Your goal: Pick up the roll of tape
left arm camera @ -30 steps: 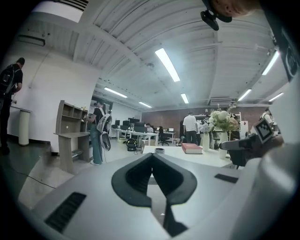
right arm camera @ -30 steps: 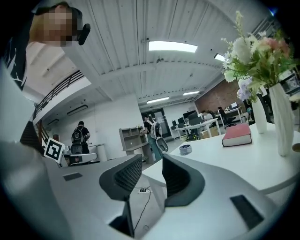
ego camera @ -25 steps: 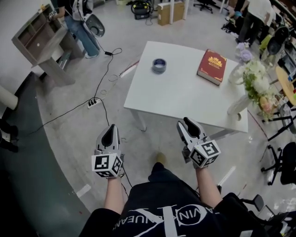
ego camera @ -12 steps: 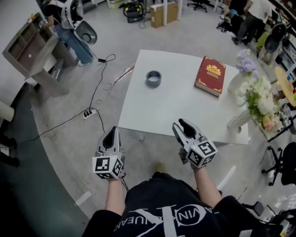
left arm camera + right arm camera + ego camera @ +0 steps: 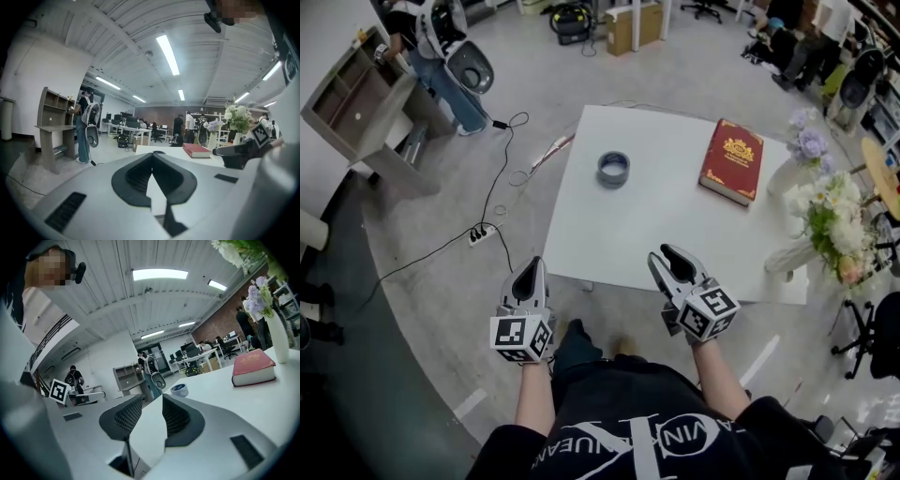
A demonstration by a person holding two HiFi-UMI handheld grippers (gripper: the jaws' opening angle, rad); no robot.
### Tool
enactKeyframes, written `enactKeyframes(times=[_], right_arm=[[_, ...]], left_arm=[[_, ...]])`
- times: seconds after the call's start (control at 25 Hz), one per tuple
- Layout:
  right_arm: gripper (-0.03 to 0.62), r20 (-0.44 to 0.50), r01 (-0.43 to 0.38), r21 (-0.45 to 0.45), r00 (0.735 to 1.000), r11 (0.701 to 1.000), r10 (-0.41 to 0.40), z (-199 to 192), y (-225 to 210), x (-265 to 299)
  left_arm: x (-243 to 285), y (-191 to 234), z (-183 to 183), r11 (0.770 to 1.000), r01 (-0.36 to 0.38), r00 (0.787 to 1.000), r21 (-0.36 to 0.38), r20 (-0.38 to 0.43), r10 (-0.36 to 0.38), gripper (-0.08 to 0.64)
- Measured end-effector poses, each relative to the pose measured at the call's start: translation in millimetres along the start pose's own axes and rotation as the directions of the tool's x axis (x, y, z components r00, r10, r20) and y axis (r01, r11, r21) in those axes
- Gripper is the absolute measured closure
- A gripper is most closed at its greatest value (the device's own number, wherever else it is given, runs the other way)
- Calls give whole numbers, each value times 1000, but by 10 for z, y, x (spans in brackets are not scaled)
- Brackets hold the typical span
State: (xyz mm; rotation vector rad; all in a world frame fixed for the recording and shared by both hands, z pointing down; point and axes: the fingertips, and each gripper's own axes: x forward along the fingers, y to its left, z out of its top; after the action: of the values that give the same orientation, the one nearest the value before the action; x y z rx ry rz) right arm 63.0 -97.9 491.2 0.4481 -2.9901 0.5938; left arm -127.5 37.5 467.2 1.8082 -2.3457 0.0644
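Observation:
The roll of tape (image 5: 613, 169) is a grey-blue ring lying flat on the white table (image 5: 647, 220), toward its far left side. In the right gripper view the roll of tape (image 5: 179, 389) shows small, well ahead of the jaws. My right gripper (image 5: 667, 255) hovers at the table's near edge, open, with nothing between its jaws; the right gripper (image 5: 152, 401) shows a clear gap. My left gripper (image 5: 530, 265) hangs over the floor left of the table. Its jaws meet at the tips, so the left gripper (image 5: 152, 155) is shut and holds nothing.
A red book (image 5: 732, 159) lies on the table's far right. A white vase of flowers (image 5: 825, 211) stands at the right edge. A power strip with cables (image 5: 483, 234) lies on the floor at left. A person with a backpack (image 5: 441, 47) stands by a shelf unit (image 5: 356, 103).
The table and tape now lie nearer in the head view. Both grippers have come closer to the table's near edge, with their jaws unchanged.

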Motion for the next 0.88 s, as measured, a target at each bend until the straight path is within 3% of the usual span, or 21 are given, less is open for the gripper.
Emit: enactKeyframes(times=[0.2, 0.44, 0.88], right_arm=[[468, 2, 19, 2, 1000, 1000, -19, 86, -152, 223], [468, 36, 109, 34, 993, 993, -110, 276, -423, 654], [468, 13, 280, 115, 959, 953, -283, 317, -742, 1274]], left_arm=[[351, 138, 26, 1000, 26, 1000, -3, -4, -26, 561], [1115, 368, 283, 990, 140, 990, 26, 1, -140, 561], [2117, 629, 290, 940, 342, 938, 21, -76, -339, 561]])
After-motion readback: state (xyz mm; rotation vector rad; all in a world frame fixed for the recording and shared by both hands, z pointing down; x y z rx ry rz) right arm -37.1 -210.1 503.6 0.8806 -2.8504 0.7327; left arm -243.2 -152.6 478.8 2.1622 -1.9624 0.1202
